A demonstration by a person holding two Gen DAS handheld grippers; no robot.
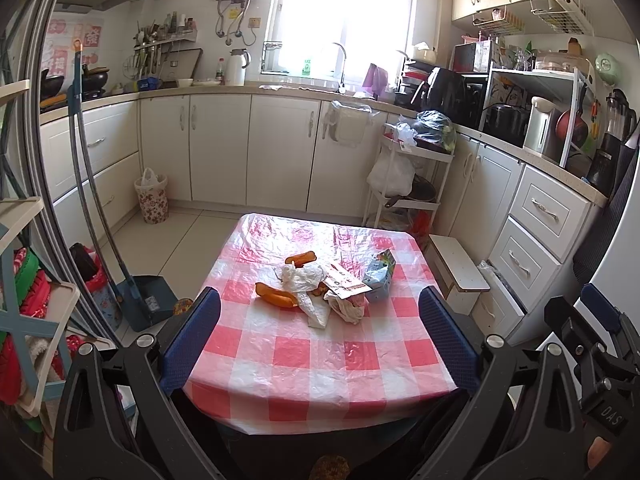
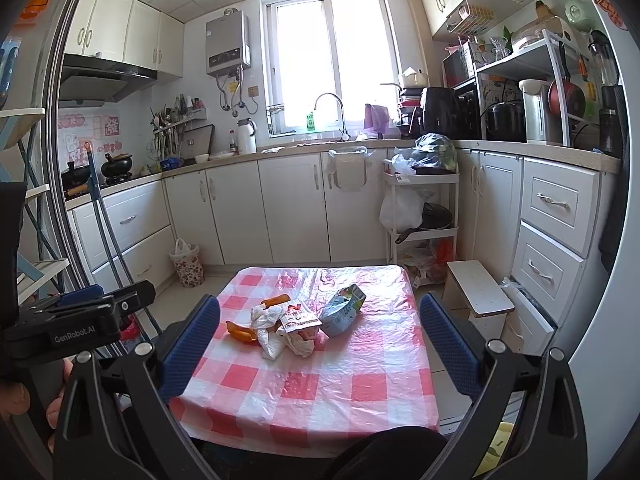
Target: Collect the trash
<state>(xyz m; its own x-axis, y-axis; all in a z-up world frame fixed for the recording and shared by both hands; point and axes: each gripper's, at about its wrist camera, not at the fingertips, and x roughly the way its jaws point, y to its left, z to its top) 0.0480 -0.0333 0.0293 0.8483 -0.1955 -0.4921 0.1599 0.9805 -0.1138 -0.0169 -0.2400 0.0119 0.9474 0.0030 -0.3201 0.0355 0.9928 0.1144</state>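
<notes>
A pile of trash lies mid-table on the red-and-white checked cloth [image 1: 304, 364]: two orange peels [image 1: 276, 295], crumpled white tissue [image 1: 302, 276], a torn printed wrapper [image 1: 346, 283] and a light blue carton [image 1: 380, 278]. The same pile shows in the right wrist view: peel [image 2: 240, 331], tissue [image 2: 266, 316], wrapper [image 2: 298, 316], carton [image 2: 344, 310]. My left gripper [image 1: 320, 340] is open and empty, held back above the table's near edge. My right gripper [image 2: 320, 344] is open and empty too, beside the left one [image 2: 80, 320].
A floral waste bin [image 1: 152, 200] with a white bag liner stands on the floor by the far cabinets. A dustpan and broom [image 1: 148, 300] lean at the left. A white cart [image 1: 412, 184] and small stool [image 1: 460, 264] stand right of the table.
</notes>
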